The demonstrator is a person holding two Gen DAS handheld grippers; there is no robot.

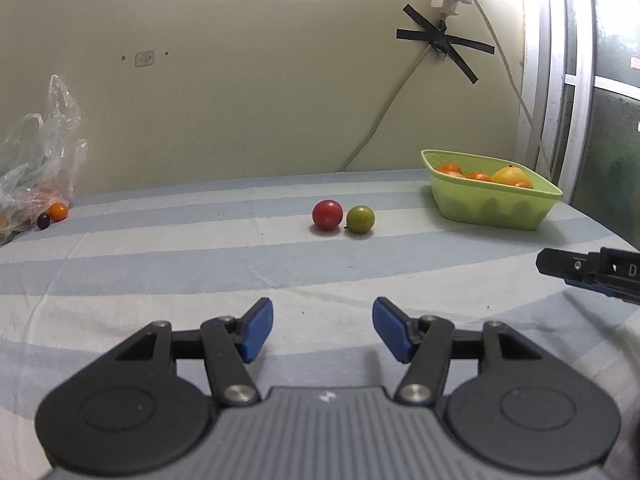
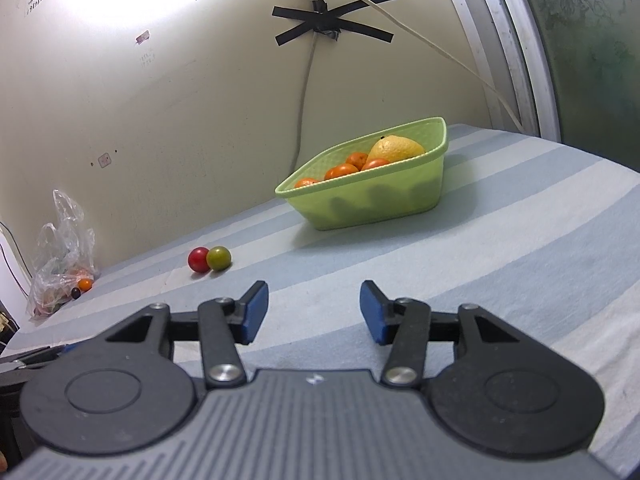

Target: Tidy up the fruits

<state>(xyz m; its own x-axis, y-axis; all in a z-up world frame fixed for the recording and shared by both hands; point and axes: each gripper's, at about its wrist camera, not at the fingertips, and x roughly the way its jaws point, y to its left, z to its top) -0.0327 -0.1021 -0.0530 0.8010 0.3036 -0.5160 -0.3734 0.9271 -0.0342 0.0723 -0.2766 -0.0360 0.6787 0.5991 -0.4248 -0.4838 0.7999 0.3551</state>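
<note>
1. The left gripper (image 1: 323,330) has its blue-padded fingers (image 1: 258,330) spread apart with nothing between them, above the striped cloth (image 1: 160,280).
2. The right gripper (image 2: 314,312) is likewise parted and empty, its blue pads (image 2: 374,312) clear of everything.
3. Writing: a small white logo mark sits on each gripper's grey ribbed body. In the left wrist view the right gripper's dark tip (image 1: 592,274) enters at the right edge and bears a white letter that looks like "D". Faint scribbles on the wall in the right wrist view are too small to read.
4. Only the left wrist view shows the other gripper. Only the right wrist view looks into the green basket (image 2: 400,204) from its corner side and shows a dark frosted pane with a white sticker at top right.
5. Fruit: a red round fruit (image 1: 327,215) and a green one (image 1: 360,219) lie touching, side by side on the cloth, well apart from both grippers.
6. The basket stands near the wall, to the right of the pair, holding several small orange fruits (image 2: 341,171) and a large yellow fruit (image 2: 396,149).
7. A clear plastic bag (image 1: 40,168) lies far left by the wall, with a small orange fruit (image 1: 58,211) and a dark one (image 1: 43,221) just beside it.
8. Black tape crosses (image 1: 444,42) hold a white cable to the wall.
</note>
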